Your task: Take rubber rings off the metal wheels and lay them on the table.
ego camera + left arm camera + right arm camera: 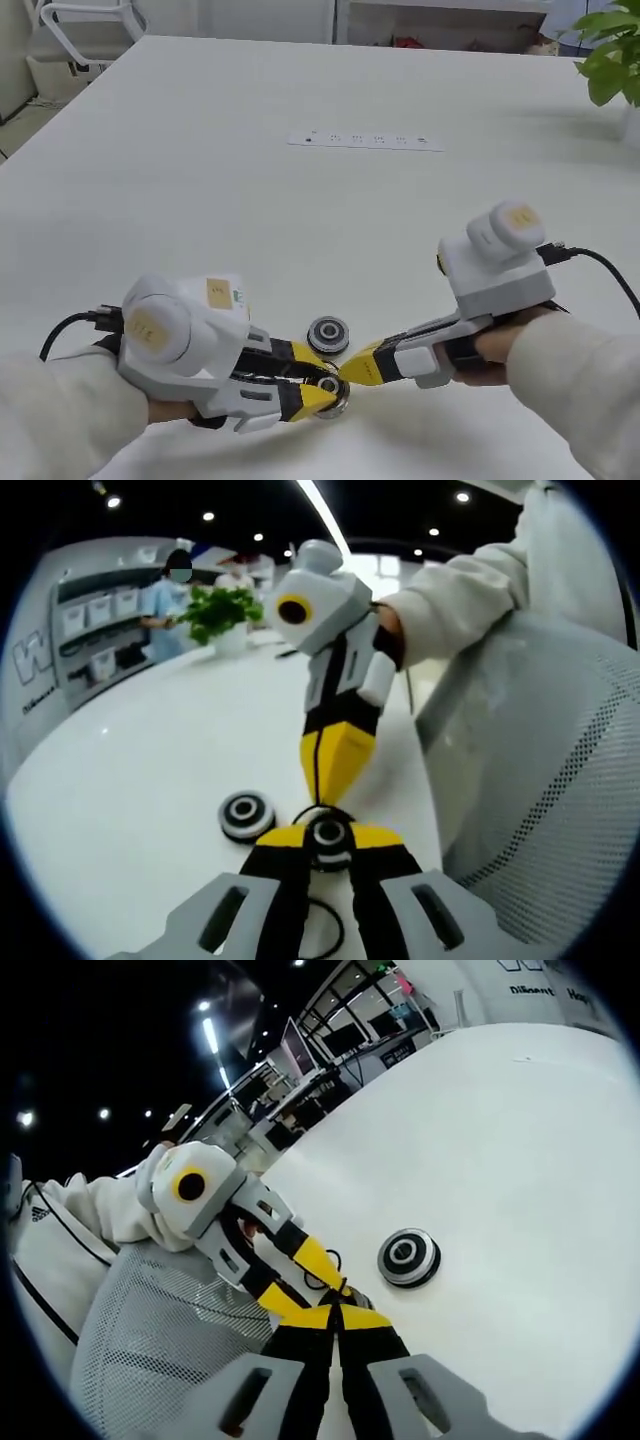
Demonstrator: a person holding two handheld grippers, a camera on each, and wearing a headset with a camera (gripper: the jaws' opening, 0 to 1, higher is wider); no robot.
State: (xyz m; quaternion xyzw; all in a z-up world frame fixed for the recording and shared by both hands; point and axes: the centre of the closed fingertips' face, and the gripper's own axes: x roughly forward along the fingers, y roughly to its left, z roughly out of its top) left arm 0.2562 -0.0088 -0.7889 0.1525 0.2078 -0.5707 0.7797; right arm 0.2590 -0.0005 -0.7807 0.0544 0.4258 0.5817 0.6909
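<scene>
The left gripper [322, 384] is clamping a metal wheel [328, 835] low over the table [300, 220]. A second ringed wheel [328, 335] is lying just beyond it. The right gripper [348, 372] is meeting the held wheel tip-on, jaws nearly together, seemingly nipping its rubber ring [316, 810].
</scene>
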